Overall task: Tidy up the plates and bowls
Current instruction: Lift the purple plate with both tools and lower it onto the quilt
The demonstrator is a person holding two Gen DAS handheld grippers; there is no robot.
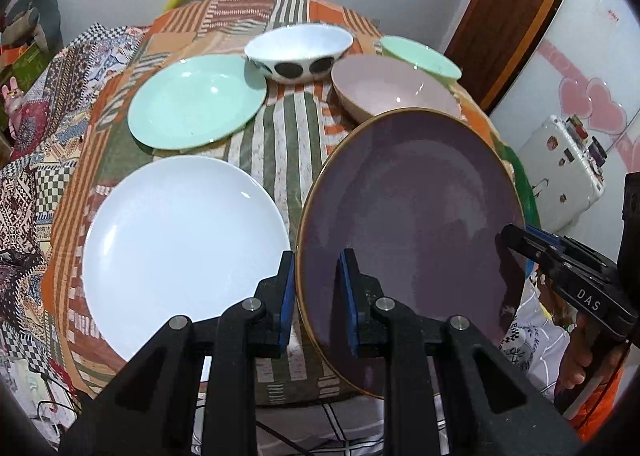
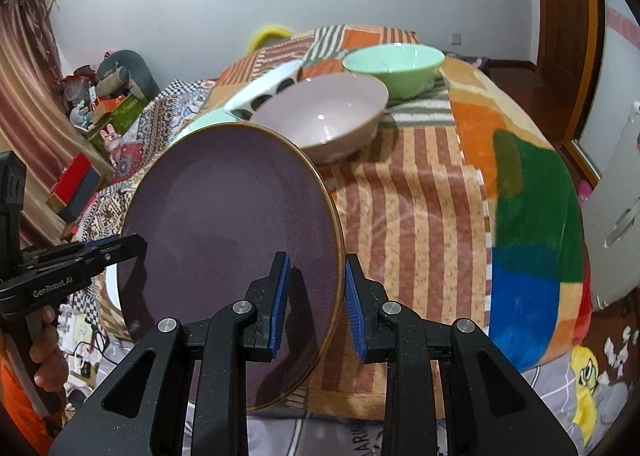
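Observation:
A purple plate (image 1: 412, 223) with a gold rim is held above the table's near right part, between both grippers. My left gripper (image 1: 318, 296) straddles its left rim, jaws closed onto it. My right gripper (image 2: 316, 300) straddles its right rim (image 2: 240, 215), and a gap shows beside the right pad. A white plate (image 1: 180, 252) lies at the near left, a mint plate (image 1: 196, 101) behind it. A white bowl with black dots (image 1: 298, 49), a pink bowl (image 1: 384, 89) and a mint bowl (image 1: 420, 55) stand at the back.
The table (image 2: 420, 215) wears a patchwork cloth in stripes and colour blocks. A white suitcase (image 1: 560, 175) stands on the right by a wooden door frame (image 1: 512, 15). Clutter and boxes (image 2: 100, 107) lie on the left.

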